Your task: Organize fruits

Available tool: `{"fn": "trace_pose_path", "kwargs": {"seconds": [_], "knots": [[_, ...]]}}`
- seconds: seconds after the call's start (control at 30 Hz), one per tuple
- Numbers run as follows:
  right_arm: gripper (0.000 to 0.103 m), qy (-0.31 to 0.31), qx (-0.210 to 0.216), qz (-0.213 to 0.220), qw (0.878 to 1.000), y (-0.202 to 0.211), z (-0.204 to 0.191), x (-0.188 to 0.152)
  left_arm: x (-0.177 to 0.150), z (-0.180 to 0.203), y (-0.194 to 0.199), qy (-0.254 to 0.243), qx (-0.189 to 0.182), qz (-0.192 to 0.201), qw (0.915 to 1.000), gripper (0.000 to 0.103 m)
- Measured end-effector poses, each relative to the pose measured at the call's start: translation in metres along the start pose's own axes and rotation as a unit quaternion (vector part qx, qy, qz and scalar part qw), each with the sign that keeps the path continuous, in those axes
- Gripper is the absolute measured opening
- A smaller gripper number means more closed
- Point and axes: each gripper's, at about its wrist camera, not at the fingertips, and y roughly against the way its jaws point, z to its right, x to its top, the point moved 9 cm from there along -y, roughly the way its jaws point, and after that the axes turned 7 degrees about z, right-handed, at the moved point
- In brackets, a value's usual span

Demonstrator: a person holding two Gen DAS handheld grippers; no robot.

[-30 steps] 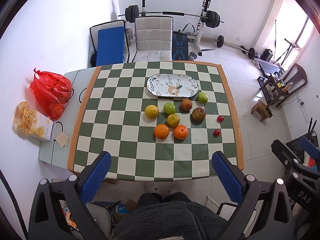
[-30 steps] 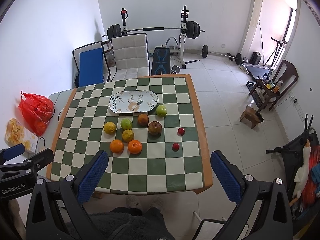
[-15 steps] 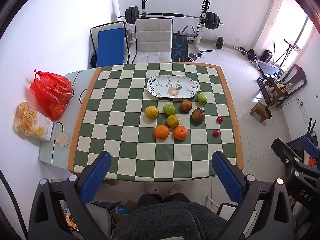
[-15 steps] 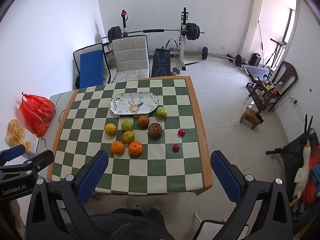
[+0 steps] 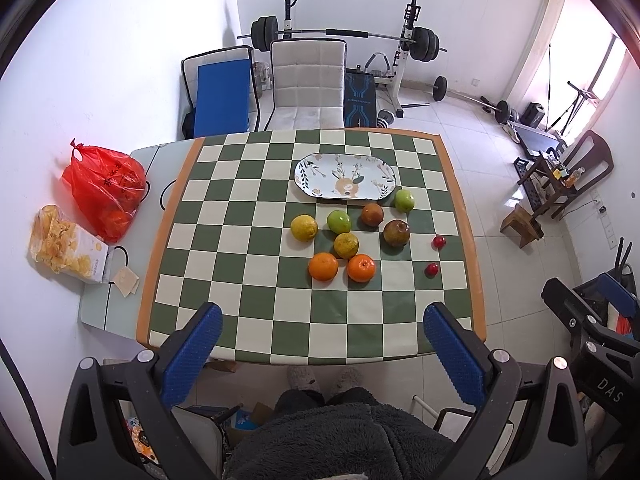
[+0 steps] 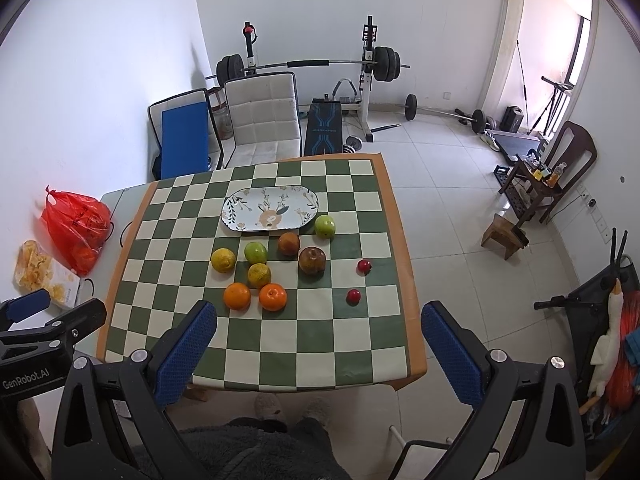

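Both claws are held high above the checkered tabletop (image 5: 208, 240), well clear of everything. The left claw (image 5: 322, 344) is spread wide with nothing in it, and the right claw (image 6: 318, 340) is the same — wide and empty.

The oval plate (image 5: 346, 178) sits toward the far side, bare. All the fruit is loose on the cloth just nearer than it: a brownish pomegranate-looking one (image 5: 396, 233) to the right, two oranges (image 5: 323, 266) touching or nearly so at the near edge of the cluster, a yellow-green citrus (image 5: 346, 245) right behind them, a lemon (image 5: 304, 227) on the left, two green apples (image 5: 339, 221), and two tiny red fruits (image 5: 438, 242) off to the right.

What could go wrong, I'd guess: the cluster is tight, so closing on one orange could nudge its neighbour and set round fruit rolling. The little red ones sit nearest the right edge — a bump could send them off.

Compared with a second ago, basically nothing changed: fruit in the same spots, claws just as wide, the view only drifted a hair.
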Motion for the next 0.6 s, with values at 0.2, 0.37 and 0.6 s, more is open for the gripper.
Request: {"fn": "trace_pose_path", "kwargs": {"seconds": [0.2,0.37,0.6], "knots": [[0.103,0.001,0.000,0.002,1.000,0.0029,0.0004,0.0048,-0.0002,-0.0002,0.0003,0.000,0.000,0.002,1.0000,0.103],[0.103,0.000,0.001,0.003,1.000,0.0031,0.0005,0.0049,-0.0002,0.0002,0.0000,0.000,0.000,0.002,1.0000,0.103],[0.103,-0.003,0.004,0.004,1.000,0.0032,0.0004,0.0056,-0.0008,-0.0008,0.0001,0.001,0.000,0.003,1.0000,0.103]]}}
